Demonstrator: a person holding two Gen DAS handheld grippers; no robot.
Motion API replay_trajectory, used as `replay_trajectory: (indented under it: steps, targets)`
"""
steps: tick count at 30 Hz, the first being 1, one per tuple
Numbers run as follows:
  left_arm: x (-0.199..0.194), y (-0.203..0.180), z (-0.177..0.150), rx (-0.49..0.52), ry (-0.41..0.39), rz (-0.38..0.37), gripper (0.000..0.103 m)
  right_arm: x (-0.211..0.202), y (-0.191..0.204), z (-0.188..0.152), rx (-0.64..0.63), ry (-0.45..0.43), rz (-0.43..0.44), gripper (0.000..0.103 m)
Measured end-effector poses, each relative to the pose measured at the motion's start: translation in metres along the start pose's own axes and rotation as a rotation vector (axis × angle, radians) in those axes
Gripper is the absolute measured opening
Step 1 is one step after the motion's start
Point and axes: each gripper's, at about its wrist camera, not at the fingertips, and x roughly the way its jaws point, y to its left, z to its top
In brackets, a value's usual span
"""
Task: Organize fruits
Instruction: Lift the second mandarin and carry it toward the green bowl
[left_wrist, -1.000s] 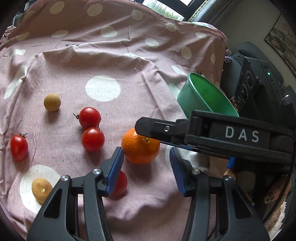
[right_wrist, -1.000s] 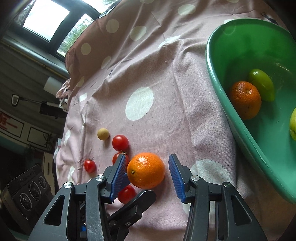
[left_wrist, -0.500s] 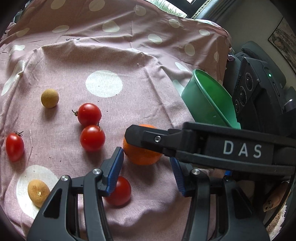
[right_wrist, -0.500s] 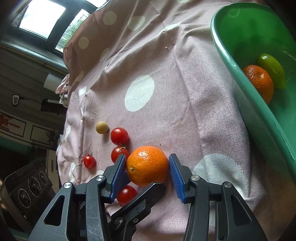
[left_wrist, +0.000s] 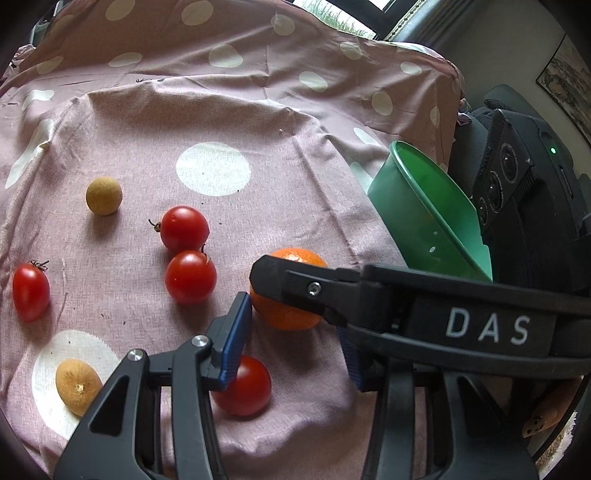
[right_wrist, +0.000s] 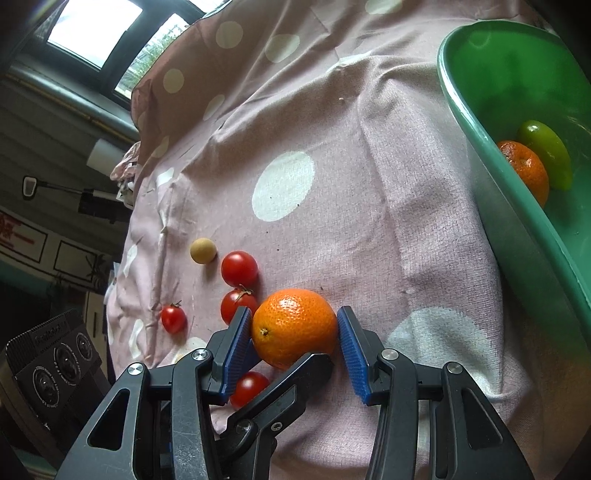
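Two hand-held grippers meet at one orange (right_wrist: 293, 326) on the cloth: right hand-held gripper (right_wrist: 293, 345) clamps it between both pads; left hand-held gripper (left_wrist: 291, 339), just behind, is closing, touching nothing clearly. Green basin (right_wrist: 517, 229) lies beyond, rightward.

Soft daylight, sharp pictures, bent edges

Light comes from the window (right_wrist: 92, 33) at 11 o'clock. Fruits drop small soft shadows toward 6 o'clock. The orange (right_wrist: 293, 326) has a tiny shine. Picture corners go black and curved.

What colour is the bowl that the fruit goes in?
Green; the bowl shows best in the right wrist view.
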Motion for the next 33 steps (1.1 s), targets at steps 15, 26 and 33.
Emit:
replay_trajectory:
  steps: [15,26,33]
  targets:
    - [-0.017,-0.005,0.001,0.033,-0.084,0.023,0.045,-0.008,0.021,-0.006,-0.106,-0.076,-0.019,0.050]
    - [-0.034,-0.014,0.001,0.078,-0.175,0.031,0.045,-0.026,0.040,-0.012,-0.193,-0.173,-0.039,0.051]
    - [-0.041,-0.017,0.003,0.091,-0.204,0.023,0.045,-0.038,0.049,-0.016,-0.228,-0.232,-0.055,0.051]
